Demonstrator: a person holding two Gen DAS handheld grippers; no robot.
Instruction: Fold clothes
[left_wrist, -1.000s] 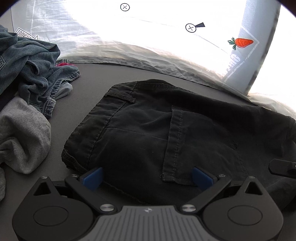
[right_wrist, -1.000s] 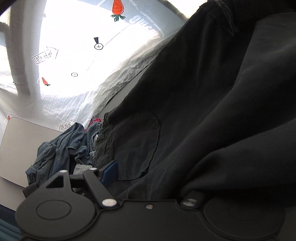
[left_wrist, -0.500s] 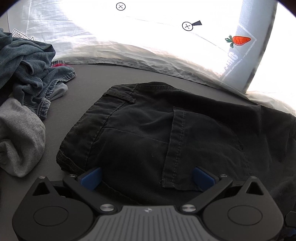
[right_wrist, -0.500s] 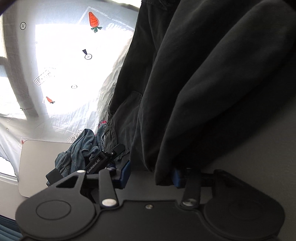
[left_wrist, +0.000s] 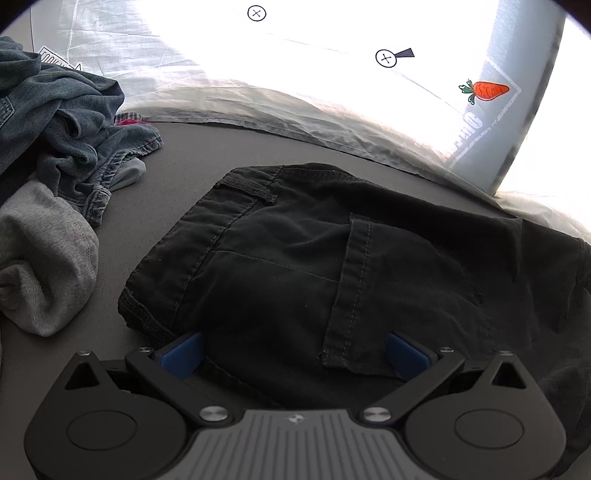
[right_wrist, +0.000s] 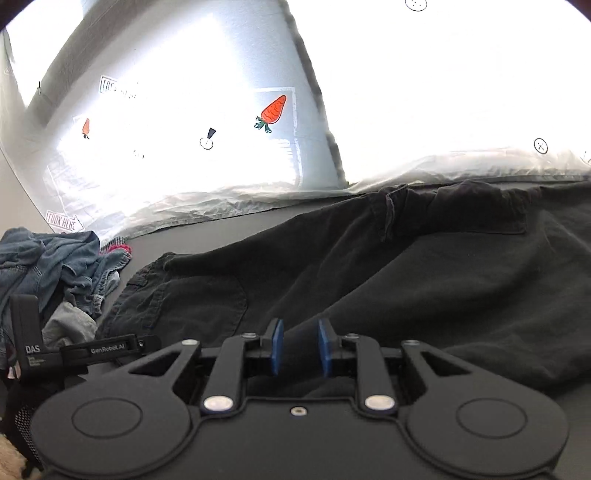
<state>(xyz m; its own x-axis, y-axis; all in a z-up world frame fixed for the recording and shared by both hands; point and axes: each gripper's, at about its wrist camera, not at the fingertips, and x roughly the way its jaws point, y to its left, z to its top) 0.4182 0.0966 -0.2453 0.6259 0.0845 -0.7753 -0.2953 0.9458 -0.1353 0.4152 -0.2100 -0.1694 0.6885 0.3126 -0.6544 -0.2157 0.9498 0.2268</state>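
Right wrist: right claw (right_wrist: 300, 347) closing, empty, black trousers (right_wrist: 388, 266) spread just beyond its tips.

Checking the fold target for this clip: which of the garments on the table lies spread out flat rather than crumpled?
The black cargo trousers, laid flat in front of both tongs. The blue denim garment and the grey knit garment sit bunched at the left.
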